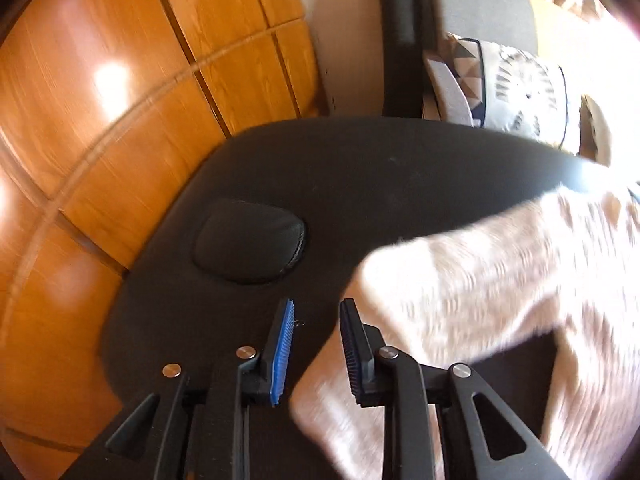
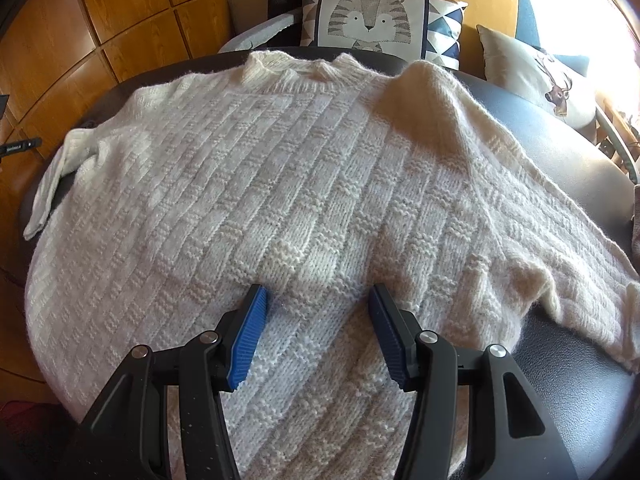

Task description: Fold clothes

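Note:
A cream knitted sweater (image 2: 300, 180) lies spread front-up on a black padded table (image 2: 560, 152), collar at the far edge. Its left sleeve (image 2: 52, 176) rests bent near the table's left rim; the right sleeve runs down toward the near right. My right gripper (image 2: 318, 292) is open just above the sweater's lower body, with knit showing between its blue pads. In the left wrist view, blurred, a sweater part (image 1: 480, 280) crosses the black table (image 1: 360, 168) on the right. My left gripper (image 1: 318, 304) stands partly open at the cloth's edge, the pads pressing on nothing.
An oval black bump (image 1: 248, 244) sits in the table ahead of the left gripper. A tiger cushion (image 2: 372, 16) on a grey chair and a deer cushion (image 2: 552, 84) lie beyond the far edge. Orange wooden floor (image 1: 100, 120) surrounds the table on the left.

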`<action>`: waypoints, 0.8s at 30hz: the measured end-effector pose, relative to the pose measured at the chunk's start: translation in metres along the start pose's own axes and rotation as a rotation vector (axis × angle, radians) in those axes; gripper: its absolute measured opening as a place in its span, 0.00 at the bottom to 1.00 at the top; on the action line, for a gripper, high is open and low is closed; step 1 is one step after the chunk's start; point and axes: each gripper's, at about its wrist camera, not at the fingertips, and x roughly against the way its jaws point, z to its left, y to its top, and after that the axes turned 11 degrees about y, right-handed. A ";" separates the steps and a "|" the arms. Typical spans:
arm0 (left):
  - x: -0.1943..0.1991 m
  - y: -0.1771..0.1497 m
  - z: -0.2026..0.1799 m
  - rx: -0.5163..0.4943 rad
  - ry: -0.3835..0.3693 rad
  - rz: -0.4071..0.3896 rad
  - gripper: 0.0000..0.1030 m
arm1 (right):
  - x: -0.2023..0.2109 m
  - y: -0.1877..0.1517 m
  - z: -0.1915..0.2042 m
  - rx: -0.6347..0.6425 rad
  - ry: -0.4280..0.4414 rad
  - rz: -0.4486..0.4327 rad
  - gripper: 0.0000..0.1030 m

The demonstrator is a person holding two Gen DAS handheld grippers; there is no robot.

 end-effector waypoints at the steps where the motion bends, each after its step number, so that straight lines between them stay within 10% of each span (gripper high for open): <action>1: 0.003 -0.005 0.003 -0.005 0.022 0.002 0.24 | 0.000 0.000 0.001 0.005 -0.004 0.001 0.55; 3: 0.008 -0.015 0.009 0.006 0.041 0.000 0.24 | -0.001 0.001 0.001 0.006 -0.001 0.006 0.55; 13: 0.041 -0.102 -0.046 -0.113 -0.328 -0.035 0.24 | -0.002 0.001 0.003 0.011 -0.017 0.005 0.55; 24: 0.039 -0.136 -0.080 -0.104 -0.232 -0.036 0.26 | -0.001 -0.002 0.003 0.008 -0.035 0.001 0.55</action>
